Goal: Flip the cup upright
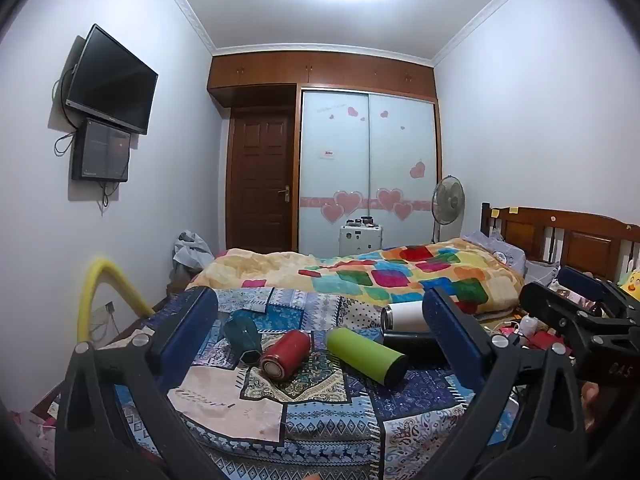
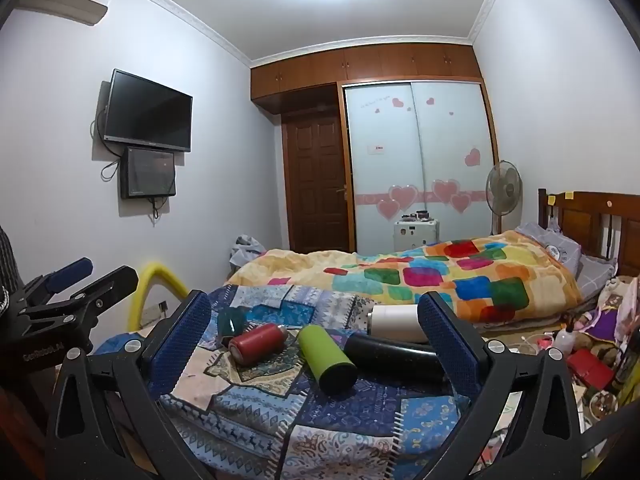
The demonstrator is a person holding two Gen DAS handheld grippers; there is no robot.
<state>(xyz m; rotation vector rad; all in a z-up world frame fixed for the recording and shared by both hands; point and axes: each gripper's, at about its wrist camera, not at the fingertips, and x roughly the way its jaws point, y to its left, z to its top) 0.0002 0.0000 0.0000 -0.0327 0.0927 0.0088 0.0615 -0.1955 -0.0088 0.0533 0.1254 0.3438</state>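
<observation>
Five cups lie on their sides on the bed (image 1: 328,416), ahead of both open grippers.

Between the left gripper (image 1: 320,344) jaws, left to right: cup one (image 1: 242,334), cup two (image 1: 286,354), cup three (image 1: 366,354). Cup four (image 1: 404,316) and cup five (image 1: 412,342) sit against the right jaw, four behind five. The right gripper (image 2: 316,344) frames the same row; a blanket (image 1: 400,272) lies beyond.

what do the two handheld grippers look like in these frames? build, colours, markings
Both match: the left gripper and right gripper have black plastic bodies with triangular cut-outs, silver round fasteners at the joints, and two fingers faced with blue textured pads. White lettering marks the side of each body, seen from the opposite camera, not fully legible. No cables visible.
</observation>
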